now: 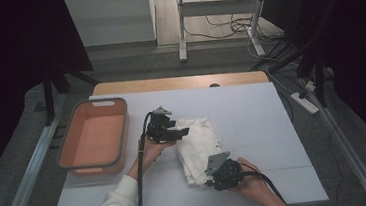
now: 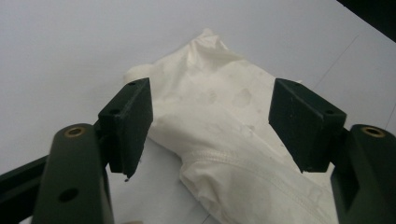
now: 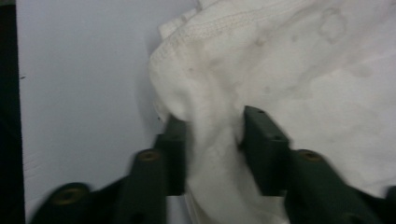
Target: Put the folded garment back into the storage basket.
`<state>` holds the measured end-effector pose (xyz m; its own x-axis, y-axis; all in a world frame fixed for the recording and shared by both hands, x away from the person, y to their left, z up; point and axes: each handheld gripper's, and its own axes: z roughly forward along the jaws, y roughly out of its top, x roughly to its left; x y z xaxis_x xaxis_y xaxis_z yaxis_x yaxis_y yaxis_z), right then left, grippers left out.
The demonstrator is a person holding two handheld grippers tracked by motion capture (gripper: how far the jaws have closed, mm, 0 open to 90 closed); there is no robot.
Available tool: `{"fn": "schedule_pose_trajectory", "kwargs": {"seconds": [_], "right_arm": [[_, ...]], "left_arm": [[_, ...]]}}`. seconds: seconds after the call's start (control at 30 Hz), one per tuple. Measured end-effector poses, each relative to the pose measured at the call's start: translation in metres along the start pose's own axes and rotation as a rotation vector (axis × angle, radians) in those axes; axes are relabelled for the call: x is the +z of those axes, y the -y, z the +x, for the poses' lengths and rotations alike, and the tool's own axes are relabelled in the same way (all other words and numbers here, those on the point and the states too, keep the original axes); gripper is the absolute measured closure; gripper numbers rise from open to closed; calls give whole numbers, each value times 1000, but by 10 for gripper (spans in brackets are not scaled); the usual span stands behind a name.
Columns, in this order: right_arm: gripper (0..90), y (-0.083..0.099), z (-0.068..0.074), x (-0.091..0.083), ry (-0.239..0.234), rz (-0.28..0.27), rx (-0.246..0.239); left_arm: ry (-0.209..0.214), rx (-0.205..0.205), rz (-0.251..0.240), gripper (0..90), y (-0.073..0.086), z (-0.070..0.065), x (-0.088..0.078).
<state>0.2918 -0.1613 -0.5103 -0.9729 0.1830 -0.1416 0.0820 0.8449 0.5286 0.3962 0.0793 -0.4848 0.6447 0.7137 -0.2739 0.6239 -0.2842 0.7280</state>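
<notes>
A crumpled white cloth [image 1: 200, 149] lies on the pale sheet [image 1: 252, 112] that covers the table, a little to the right of the orange tub [image 1: 93, 137] and well apart from it. The left gripper [image 1: 181, 132] sits between the tub and the cloth, at the cloth's upper left edge, held in the person's left hand [image 1: 151, 150], whose white sleeve [image 1: 115, 205] comes up from the near edge of the sheet. In the left gripper view its jaws stand spread wide, one on each side of the cloth [image 2: 233, 135], and neither pad presses on the fabric; a stitched hem runs across the cloth below them. The right gripper [image 1: 209, 180] is at the cloth's near corner, on the side farthest from the tub, held in the right hand [image 1: 250, 182]. In the right gripper view its jaws are drawn in on a raised fold of the cloth [image 3: 212, 140], with the fabric bunched between the two pads, so this tool [image 3: 212, 144] is pinching the cloth. The cloth shows faint stains on its upper face. The tub stands at the left edge of the sheet.
</notes>
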Motion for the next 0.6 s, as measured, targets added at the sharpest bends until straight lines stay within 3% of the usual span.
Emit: {"fn": "schedule_pose_trajectory", "kwargs": {"seconds": [0.03,0.1,0.13,0.3,0.6], "right_arm": [[720,0,0,0,0,0,0],[794,1,1,0,46,-6,4],[813,2,0,0,44,-13,39],[829,1,1,-2,57,-18,58],[834,3,6,-25,15,-141,144]], "left_arm": [[0,1,1,304,0,0,0],[-1,-2,-1,304,0,0,0],[-2,-2,-2,304,0,0,0],[-6,-9,-6,305,0,3,-1],[-9,-14,-14,306,1,3,-4]]}}
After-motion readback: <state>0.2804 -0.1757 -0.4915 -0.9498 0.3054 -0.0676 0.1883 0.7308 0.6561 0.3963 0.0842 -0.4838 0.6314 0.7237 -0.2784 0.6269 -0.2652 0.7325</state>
